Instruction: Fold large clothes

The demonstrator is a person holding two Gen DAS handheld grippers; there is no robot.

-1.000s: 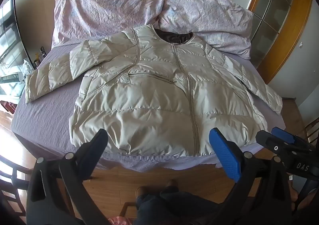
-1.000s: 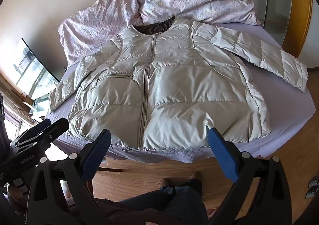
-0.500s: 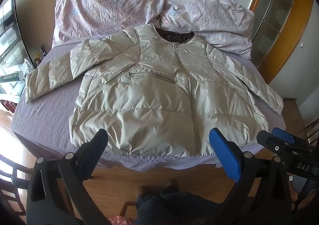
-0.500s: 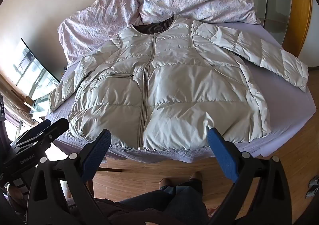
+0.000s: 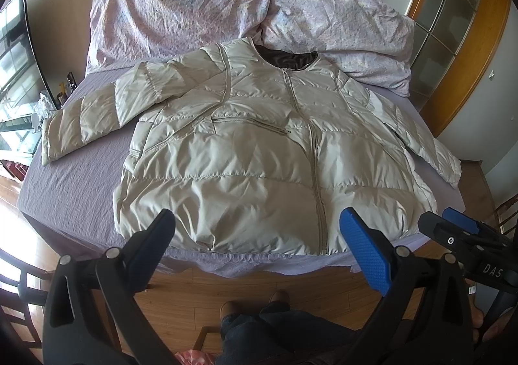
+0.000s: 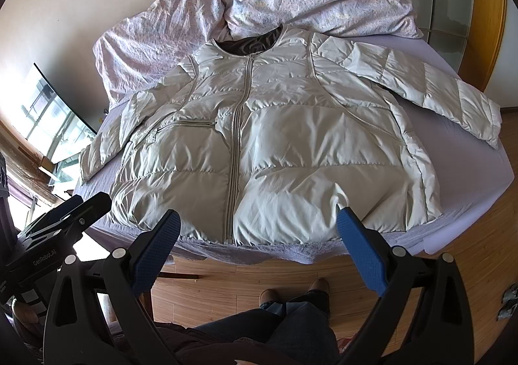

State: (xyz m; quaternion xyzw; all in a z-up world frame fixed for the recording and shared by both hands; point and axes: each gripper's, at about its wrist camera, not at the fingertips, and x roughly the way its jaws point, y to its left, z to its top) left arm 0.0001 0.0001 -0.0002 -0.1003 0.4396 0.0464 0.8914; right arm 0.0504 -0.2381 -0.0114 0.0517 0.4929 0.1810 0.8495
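Note:
A pale beige puffer jacket (image 5: pixel 259 151) lies flat and zipped, front up, on a lilac bed (image 5: pixel 74 183), sleeves spread to both sides, hem at the near edge. It also shows in the right wrist view (image 6: pixel 291 151). My left gripper (image 5: pixel 255 235) is open and empty, held above the floor just short of the hem. My right gripper (image 6: pixel 257 232) is open and empty, also just short of the hem. Each gripper shows at the edge of the other's view: the right one (image 5: pixel 459 235) and the left one (image 6: pixel 64 216).
A crumpled lilac duvet (image 5: pixel 226 9) is heaped at the head of the bed behind the collar. The person's legs and shoes (image 5: pixel 255 306) stand on the wood floor before the bed. A glass door (image 5: pixel 453 18) is at the right, a window (image 5: pixel 13 73) at the left.
Both views have shifted very slightly; the jacket and the grippers stand as before.

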